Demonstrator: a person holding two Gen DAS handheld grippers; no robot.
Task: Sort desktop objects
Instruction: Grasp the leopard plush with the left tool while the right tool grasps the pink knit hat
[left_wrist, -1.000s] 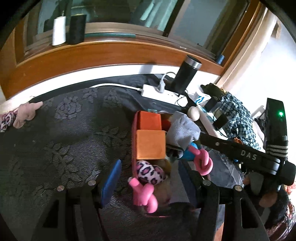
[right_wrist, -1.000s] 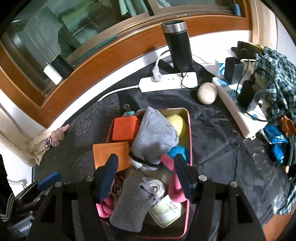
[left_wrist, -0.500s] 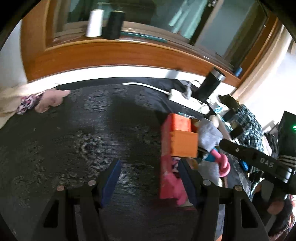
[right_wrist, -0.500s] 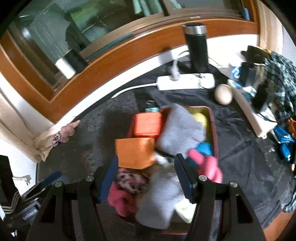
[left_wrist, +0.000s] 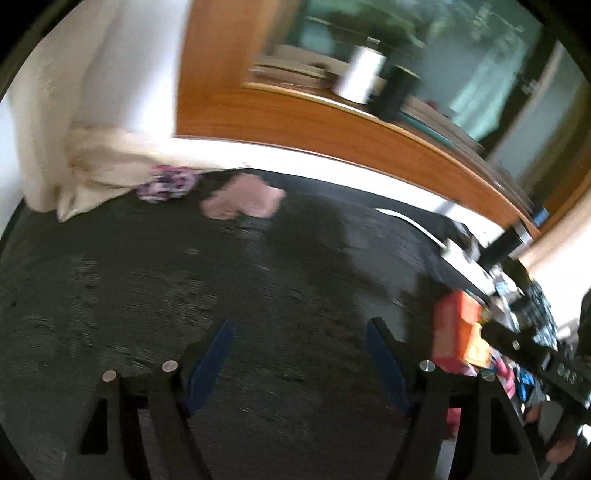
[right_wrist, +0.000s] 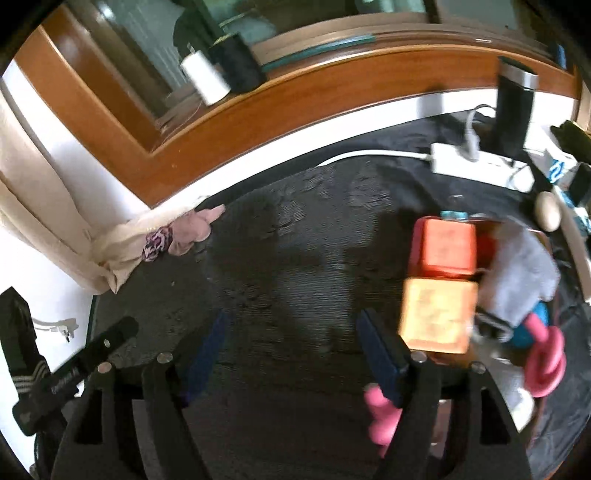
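Note:
Blurred at the right of the right wrist view is a red tray (right_wrist: 416, 236) heaped with two orange blocks (right_wrist: 447, 247), a grey sock (right_wrist: 521, 266) and a pink knotted toy (right_wrist: 543, 365). My right gripper (right_wrist: 291, 347) hangs over the bare dark cloth to the tray's left; its jaws are opening with nothing between them. Further left, my left gripper (left_wrist: 299, 354) is open over the dark patterned cloth (left_wrist: 184, 295) and holds nothing. In the left wrist view the tray (left_wrist: 443, 332) shows only at the right edge.
A cream curtain (left_wrist: 92, 166) tied with a patterned scrunchie (left_wrist: 166, 186) and a pink cloth (left_wrist: 243, 201) lie at the cloth's far left. A white power strip (right_wrist: 476, 162), black tumbler (right_wrist: 513, 107) and egg (right_wrist: 546, 210) sit behind the tray. Thread spools (right_wrist: 205, 77) stand on the wooden sill.
Both grippers have swung left, off the tray and over the bare cloth. Their jaws stand wider than before. The tray has slid to the right side of both views.

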